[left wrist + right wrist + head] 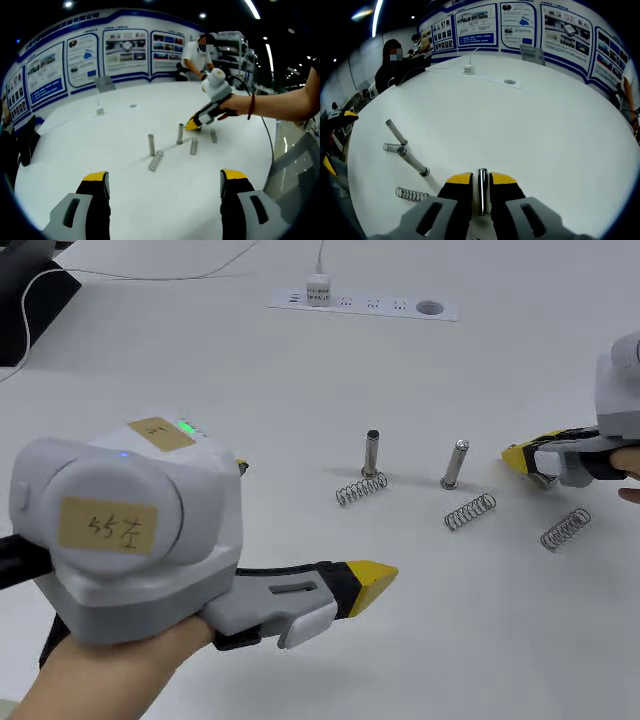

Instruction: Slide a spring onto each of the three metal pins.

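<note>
One pin (482, 196) between right gripper (480, 179) jaws

Head view from above, gripper views low over table (300, 370) (left farther back), all share pins (372, 452)

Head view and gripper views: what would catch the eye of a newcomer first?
The big white left gripper sits near left in the head view, fingers wide apart. At the right edge, the right gripper is shut on a metal pin. Between them two pins stand on the white table, three springs lying beside them.
</note>
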A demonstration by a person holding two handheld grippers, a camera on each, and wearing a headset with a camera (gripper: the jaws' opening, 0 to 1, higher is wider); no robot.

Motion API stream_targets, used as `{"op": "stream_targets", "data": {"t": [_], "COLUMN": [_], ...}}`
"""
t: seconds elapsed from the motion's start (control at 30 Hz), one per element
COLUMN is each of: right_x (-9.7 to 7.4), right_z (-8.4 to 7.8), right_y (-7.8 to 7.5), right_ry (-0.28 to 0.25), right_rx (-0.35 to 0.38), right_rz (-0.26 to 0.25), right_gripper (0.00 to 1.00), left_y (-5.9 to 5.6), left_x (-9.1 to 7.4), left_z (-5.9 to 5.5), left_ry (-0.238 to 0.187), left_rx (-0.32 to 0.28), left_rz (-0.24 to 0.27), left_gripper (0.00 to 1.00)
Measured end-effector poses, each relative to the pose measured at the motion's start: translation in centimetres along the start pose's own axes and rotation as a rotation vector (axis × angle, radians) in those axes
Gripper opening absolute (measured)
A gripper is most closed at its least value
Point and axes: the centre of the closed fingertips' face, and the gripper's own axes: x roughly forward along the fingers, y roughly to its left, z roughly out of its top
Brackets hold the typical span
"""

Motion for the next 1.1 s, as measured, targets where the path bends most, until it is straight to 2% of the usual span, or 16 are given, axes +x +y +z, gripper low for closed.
{"op": "stream_targets", "data": {"t": [0.23,0.43,0.53,0.63,0.8,1.1], "right_x": [0.3,0.4,-0.1,-0.9,-2.2,-3.9], "right_z": [-0.2,-0.2,0.0,0.4,0.8,0.9], "right_y": [-0.1,-0.4,-0.5,-0.6,-0.5,-0.5], "right_ry": [0.020,0.025,0.003,-0.013,-0.037,-0.055], "right_rx": [-0.004,0.065,0.114,0.130,0.121,0.097], "right_rz": [-0.011,-0.010,0.004,0.012,0.023,0.028], "right_gripper": [0.09,0.09,0.09,0.09,0.09,0.09], "left_y": [0.0,0.1,0.2,0.3,0.1,0.1], "left_x": [0.0,-0.1,-0.1,-0.1,-0.1,-0.1], "left_z": [0.1,0.2,0.3,0.4,0.7,0.7], "left_ry": [-0.005,-0.010,-0.012,-0.016,-0.030,-0.030], "left_rx": [-0.003,-0.004,-0.005,-0.004,-0.005,0.011], "left_rz": [-0.001,0.001,0.004,0.007,0.004,0.005], "left_gripper": [0.93,0.93,0.93,0.93,0.93,0.91]}}
